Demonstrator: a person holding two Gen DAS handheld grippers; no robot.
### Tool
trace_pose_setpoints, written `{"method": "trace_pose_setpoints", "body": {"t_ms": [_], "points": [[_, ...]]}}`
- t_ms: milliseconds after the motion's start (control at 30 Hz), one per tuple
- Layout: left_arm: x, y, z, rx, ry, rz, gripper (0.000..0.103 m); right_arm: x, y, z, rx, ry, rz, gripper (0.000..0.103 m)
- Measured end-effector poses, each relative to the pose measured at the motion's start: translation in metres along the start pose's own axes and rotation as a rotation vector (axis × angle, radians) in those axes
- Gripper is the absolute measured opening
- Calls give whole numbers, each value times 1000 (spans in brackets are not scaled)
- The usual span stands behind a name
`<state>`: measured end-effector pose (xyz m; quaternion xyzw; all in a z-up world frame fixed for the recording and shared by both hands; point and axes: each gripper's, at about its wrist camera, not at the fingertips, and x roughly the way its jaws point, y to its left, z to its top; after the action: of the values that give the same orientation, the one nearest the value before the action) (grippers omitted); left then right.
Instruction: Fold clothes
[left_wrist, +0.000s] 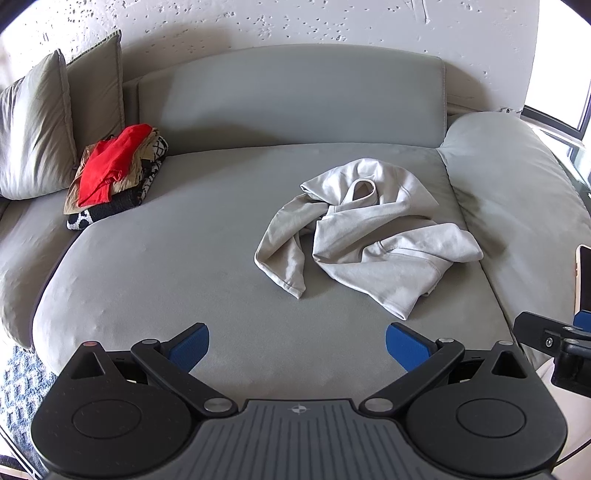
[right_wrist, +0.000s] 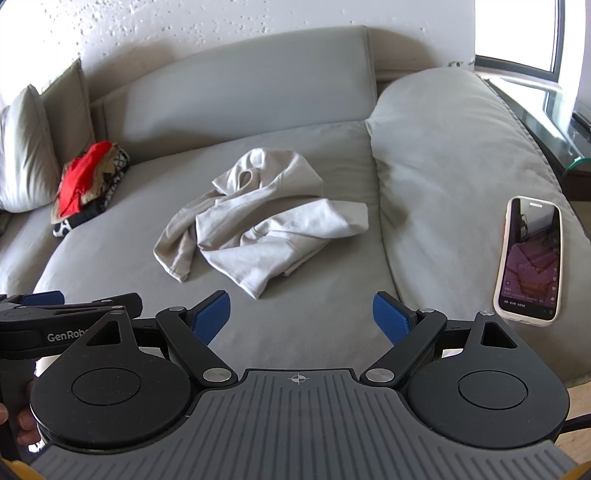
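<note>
Hoodie (left_wrist: 365, 236) crumpled; both tongs (spread wide) hover short.

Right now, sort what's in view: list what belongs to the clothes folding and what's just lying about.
Belongs to the job:
crumpled pale hoodie on the sofa seat
pile of clothes, red one on top
left gripper and right gripper, both open, empty

Just lying about:
phone, screen lit, on the sofa arm
two cushions

Matt cloth hoodie (left_wrist: 369, 236), suede-ish sofa (left_wrist: 166, 258)
</note>
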<state>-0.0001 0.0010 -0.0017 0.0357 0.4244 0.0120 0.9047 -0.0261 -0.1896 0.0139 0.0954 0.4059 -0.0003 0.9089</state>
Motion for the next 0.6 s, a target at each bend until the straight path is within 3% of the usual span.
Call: {"method": "trace_pose_setpoints", "body": {"t_ms": [600], "points": [[0, 1, 0, -2, 1, 2, 103, 0, -1, 0, 3, 1, 2, 89]]}}
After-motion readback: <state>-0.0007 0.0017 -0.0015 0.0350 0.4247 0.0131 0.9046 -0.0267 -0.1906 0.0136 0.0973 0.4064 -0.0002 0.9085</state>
